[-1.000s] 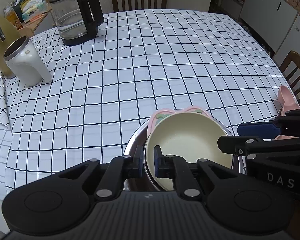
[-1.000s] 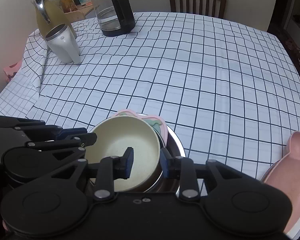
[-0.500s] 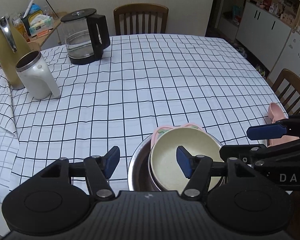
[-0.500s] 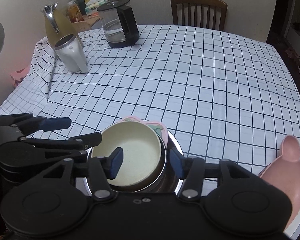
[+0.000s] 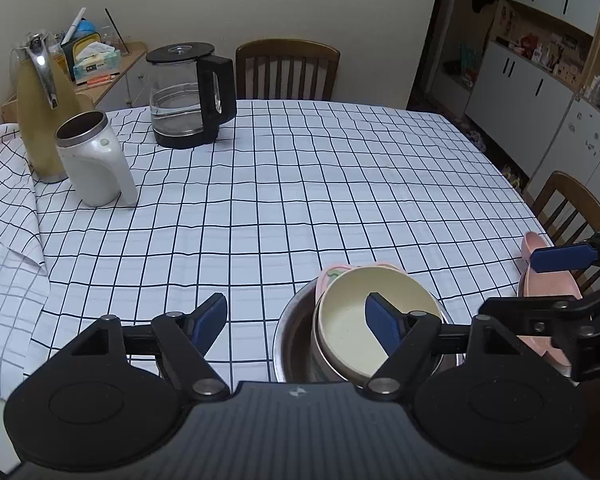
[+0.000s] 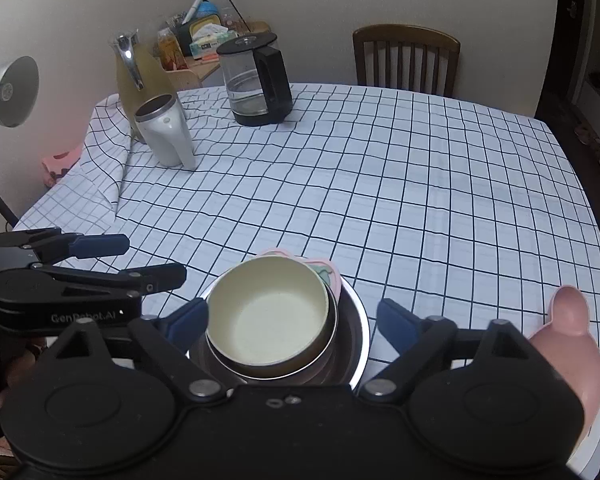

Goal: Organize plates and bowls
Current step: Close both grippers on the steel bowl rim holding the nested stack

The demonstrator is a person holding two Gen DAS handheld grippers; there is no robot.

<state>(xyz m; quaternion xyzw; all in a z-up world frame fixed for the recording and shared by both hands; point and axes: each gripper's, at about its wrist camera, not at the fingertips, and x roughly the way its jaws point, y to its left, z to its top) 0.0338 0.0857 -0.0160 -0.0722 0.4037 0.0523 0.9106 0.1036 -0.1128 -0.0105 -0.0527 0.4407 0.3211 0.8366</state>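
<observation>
A cream bowl (image 5: 346, 320) (image 6: 268, 316) is nested inside a steel bowl (image 5: 294, 332) (image 6: 360, 322), with a pink plate (image 5: 327, 276) (image 6: 329, 271) tucked behind it, near the front edge of the checked tablecloth. My left gripper (image 5: 296, 320) hovers over the stack's left side, its jaws opening; the steel rim lies below the gap and the pads touch nothing. My right gripper (image 6: 294, 318) hangs above the stack, jaws opening wide on either side of it and holding nothing. Each gripper also shows in the other's view: the left gripper (image 6: 140, 260) and the right gripper (image 5: 548, 284).
A pink dish (image 5: 534, 246) (image 6: 568, 332) lies at the table's right front corner. A glass kettle (image 5: 188, 96), a white jug (image 5: 94, 160) and a yellow flask (image 5: 40, 108) stand at the back left. Wooden chairs (image 5: 288, 68) stand at the far side and the right.
Both grippers were shut on the bowl rims; they have let go, spread their jaws wide, and lifted back from the stack. The bowls stay in place.
</observation>
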